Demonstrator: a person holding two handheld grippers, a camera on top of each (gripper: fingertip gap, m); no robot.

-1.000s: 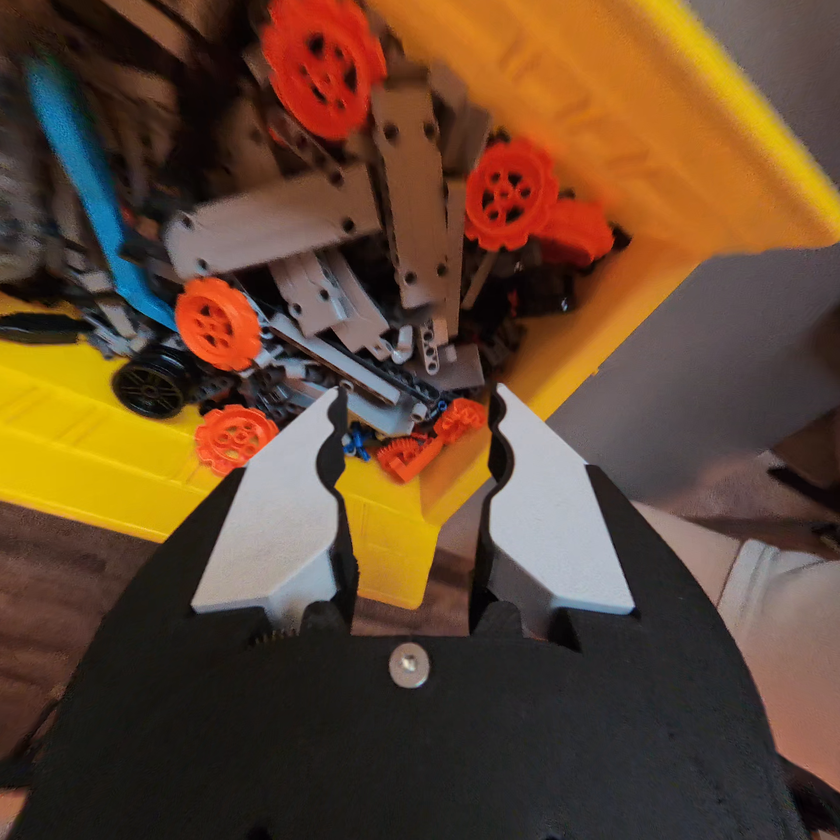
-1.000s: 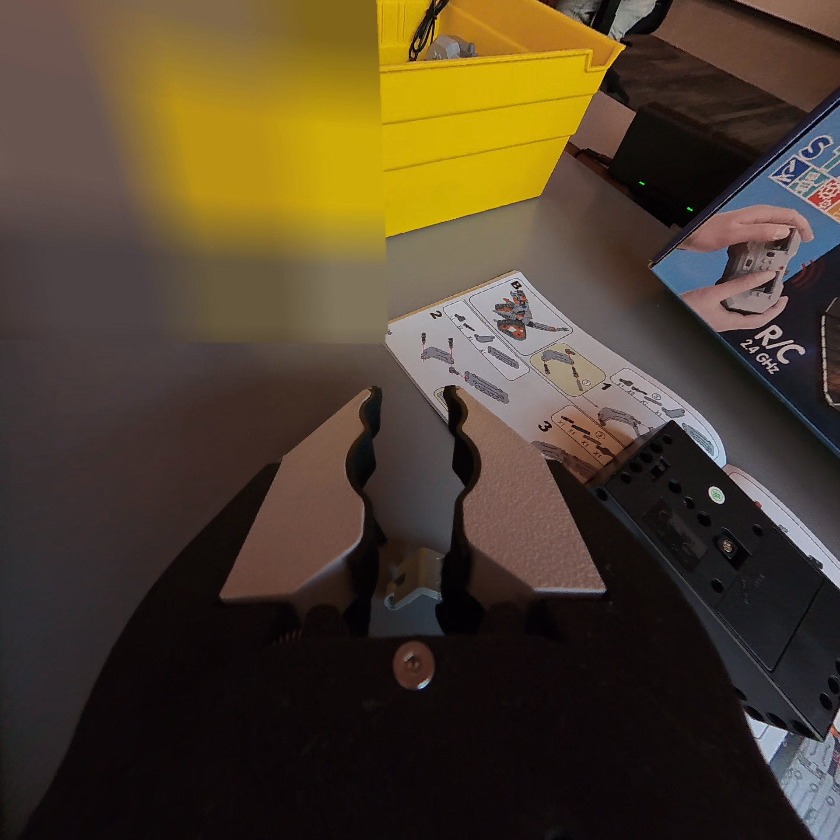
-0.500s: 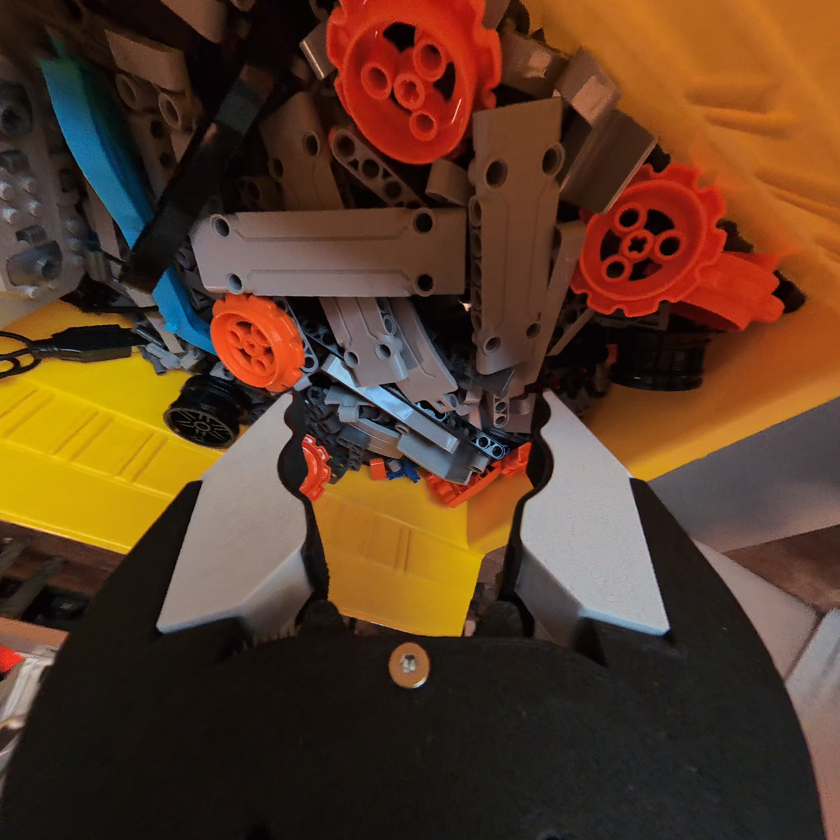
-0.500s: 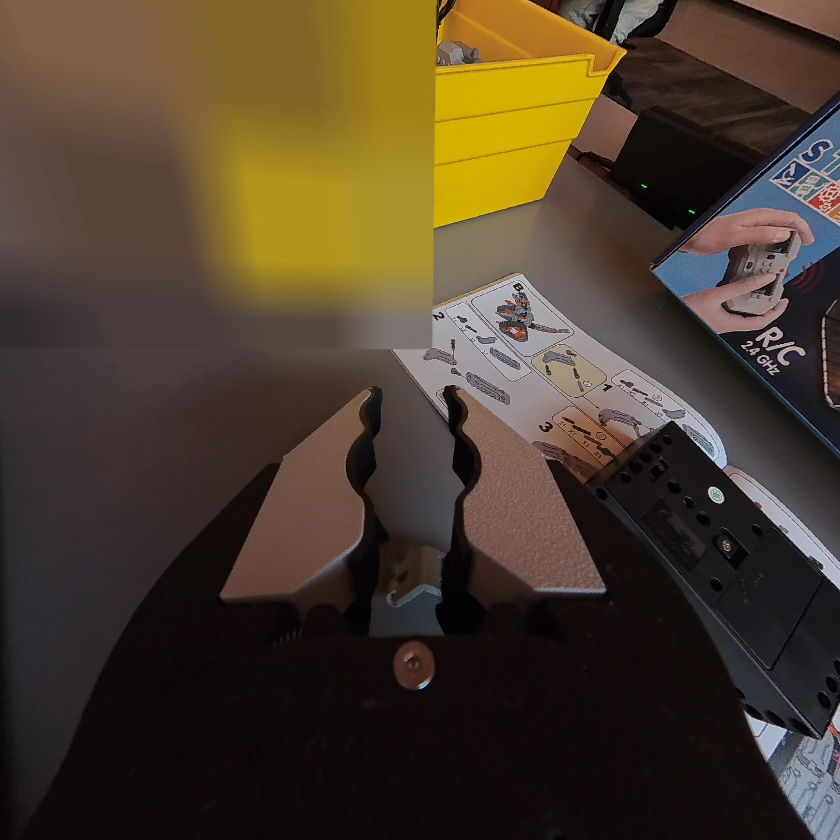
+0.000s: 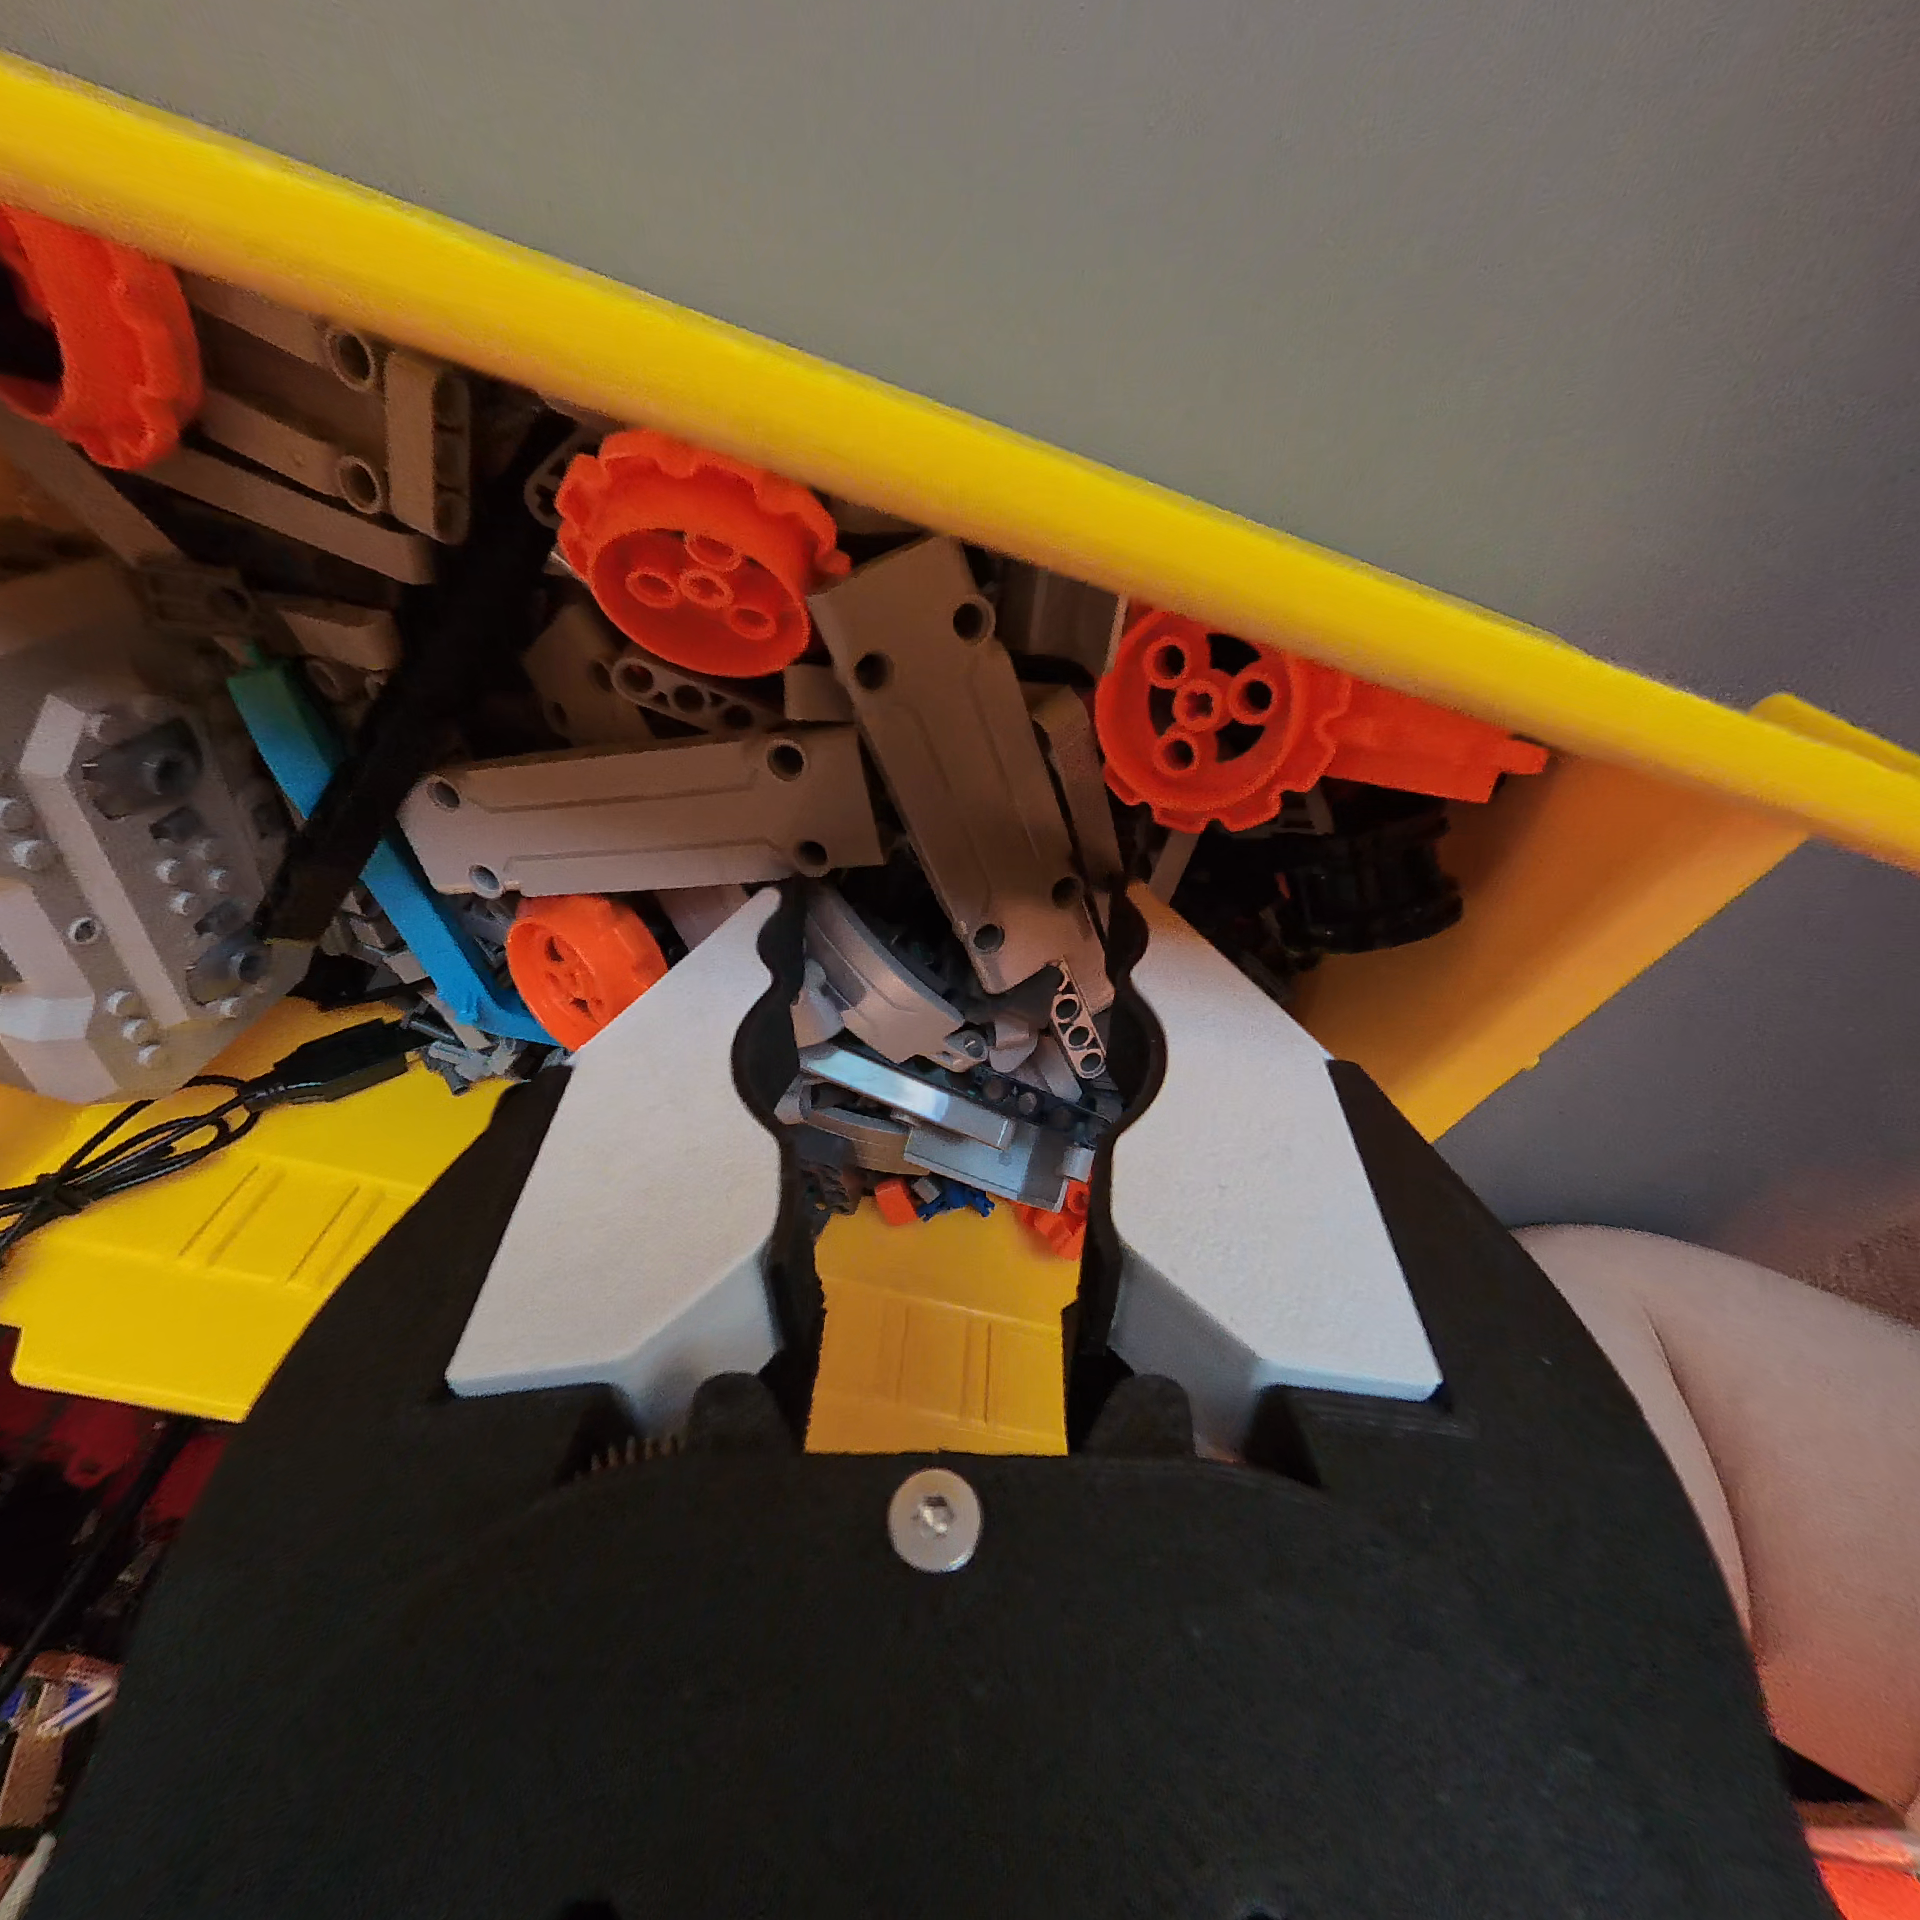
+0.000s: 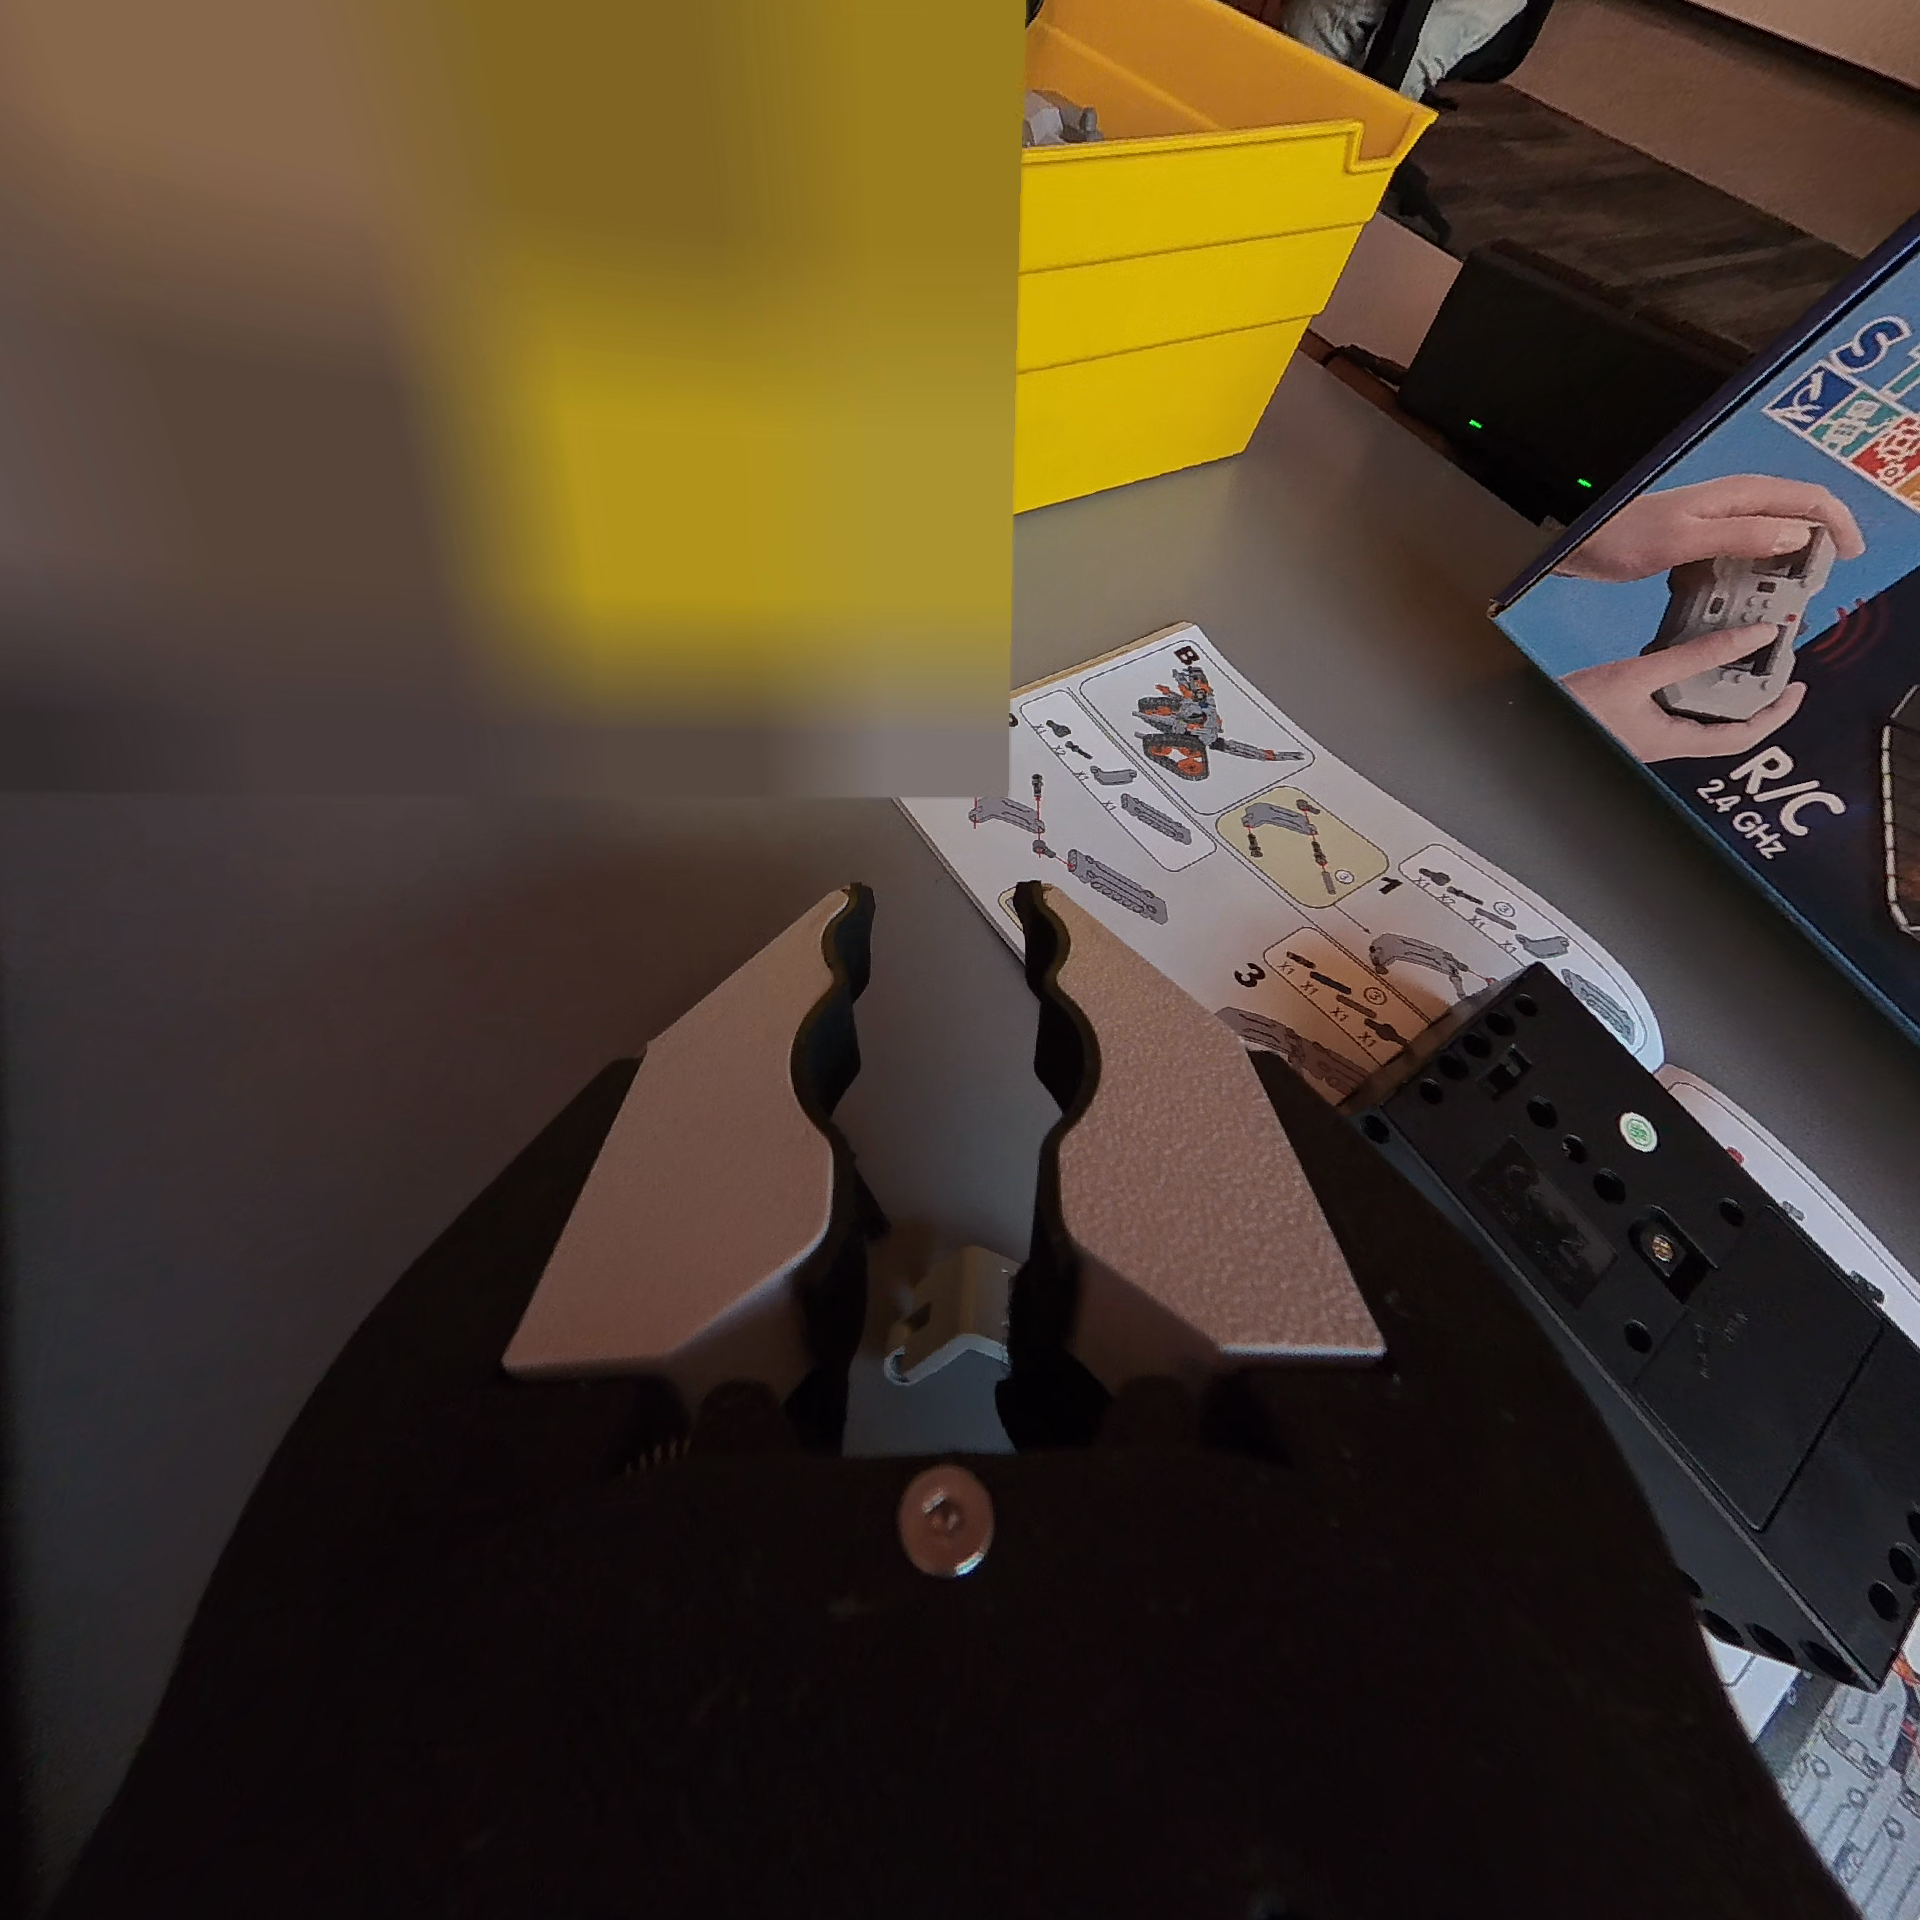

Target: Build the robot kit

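In the left wrist view my left gripper [image 5: 951,914] is open inside a yellow bin [image 5: 935,436]. Its fingers straddle a pile of small grey parts [image 5: 935,1091] and the lower end of a long grey panel [image 5: 956,769]. Orange wheels [image 5: 696,582] [image 5: 1195,717] and another grey panel [image 5: 644,821] lie just beyond the tips. In the right wrist view my right gripper [image 6: 942,899] hovers over a grey table [image 6: 312,1039]. It is shut on a small grey part [image 6: 956,1320] held deep between the jaws, with the tips slightly apart.
A blue beam [image 5: 416,914], a grey studded block [image 5: 104,862] and a black cable [image 5: 156,1132] lie at the bin's left. On the table are the bin's outside [image 6: 1174,291], an instruction sheet [image 6: 1247,862], a black box [image 6: 1621,1247] and a blue carton [image 6: 1766,644]. The grey studded block [image 5: 104,862] is about 12 centimeters from my left fingertips.
My left gripper has moved deeper into the bin and its jaws have narrowed around the grey parts. My right gripper has drifted slightly left and still holds the grey part.
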